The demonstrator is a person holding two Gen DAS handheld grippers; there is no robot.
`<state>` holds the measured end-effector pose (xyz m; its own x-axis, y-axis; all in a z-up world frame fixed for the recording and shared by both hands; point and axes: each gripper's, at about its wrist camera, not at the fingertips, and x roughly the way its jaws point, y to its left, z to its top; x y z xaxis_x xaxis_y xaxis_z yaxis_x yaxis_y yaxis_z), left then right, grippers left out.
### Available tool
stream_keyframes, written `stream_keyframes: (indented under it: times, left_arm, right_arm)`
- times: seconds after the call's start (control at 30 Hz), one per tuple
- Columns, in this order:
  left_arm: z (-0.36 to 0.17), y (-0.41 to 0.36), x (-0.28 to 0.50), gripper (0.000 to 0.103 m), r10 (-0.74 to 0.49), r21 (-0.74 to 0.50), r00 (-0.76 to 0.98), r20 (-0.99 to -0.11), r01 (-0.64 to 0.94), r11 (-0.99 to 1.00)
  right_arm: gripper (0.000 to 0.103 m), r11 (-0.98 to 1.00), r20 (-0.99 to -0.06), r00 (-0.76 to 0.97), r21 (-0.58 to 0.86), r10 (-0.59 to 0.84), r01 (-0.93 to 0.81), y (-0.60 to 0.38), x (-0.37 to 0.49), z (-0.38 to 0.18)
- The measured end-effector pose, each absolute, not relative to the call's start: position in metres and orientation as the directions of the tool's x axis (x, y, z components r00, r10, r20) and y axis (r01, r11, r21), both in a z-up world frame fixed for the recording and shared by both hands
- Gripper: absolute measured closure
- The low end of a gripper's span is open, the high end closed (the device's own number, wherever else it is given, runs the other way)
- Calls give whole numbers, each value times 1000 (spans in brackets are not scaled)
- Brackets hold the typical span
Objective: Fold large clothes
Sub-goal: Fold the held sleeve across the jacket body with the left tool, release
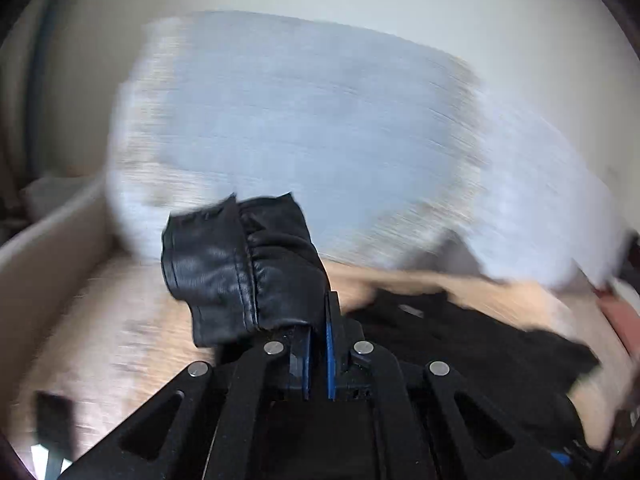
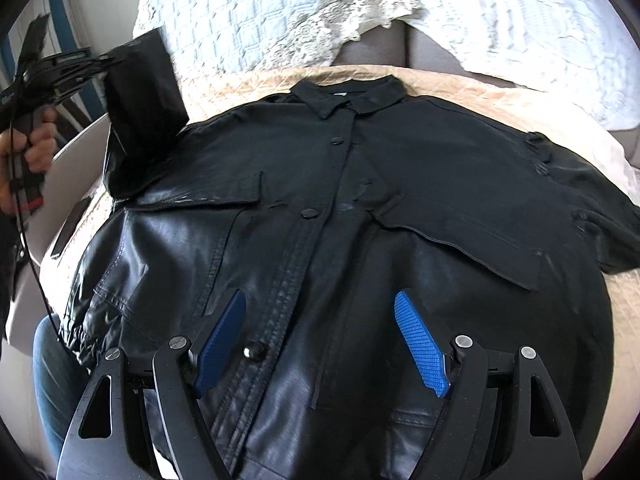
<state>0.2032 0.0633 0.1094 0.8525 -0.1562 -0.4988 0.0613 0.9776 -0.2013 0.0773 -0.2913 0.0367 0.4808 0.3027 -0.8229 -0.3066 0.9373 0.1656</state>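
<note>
the black leather jacket [image 2: 340, 208] lies front up and spread flat on a quilted beige bedspread [image 2: 500, 100], collar at twelve o'clock, round buttons down the placket, a flap pocket on each chest. its surface is glossy and creased, the hem gathered by elastic at eight o'clock. the left tool [image 1: 318, 344] has its blue pads pressed together on the sleeve [image 1: 240, 264], lifting the cuff off the bed at ten o'clock of the jacket. the right tool [image 2: 320, 340] hangs over the lower front, its ribbed blue fingers [image 2: 420, 344] spread wide, holding nothing. white lace-edged pillows [image 2: 260, 8] sit beyond the collar.
</note>
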Motion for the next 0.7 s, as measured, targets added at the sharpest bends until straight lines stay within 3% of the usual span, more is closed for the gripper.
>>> stream_keyframes:
  times: [0.2,0.3,0.33,0.37,0.43,0.6,0.7]
  left_arm:
    - [43,-35,212,91,-368,-242,660,-655,278,930]
    - [40,-34,196,86,-419,-287,634,-650,306,908]
    - [44,-28,186,77,-417,-289,648,-638,302,909]
    - [49,-16,180,68,-397,-280,672,-625,282,918]
    - [52,9,180,61,-338,-263,715,-612,219,940]
    - [18,73,193,61,-133,-171,697,-705,14,985]
    - [-16,88,197,61,-107,-171,638,-763,-40,984]
  right_arm:
    - [26,945,-817,486,207,309,-252,-315,72,43]
    - [26,941,-807,487,254,334,-224,-326,75,46]
    - [26,937,-802,487,271,345,-218,-328,77,46]
    - [26,932,-797,484,294,361,-212,-328,80,46]
    - [26,917,-785,473,344,400,-203,-327,93,44]
    - [26,872,-745,454,436,489,-222,-299,145,36]
    - [39,870,-761,423,434,492,-232,-273,185,23]
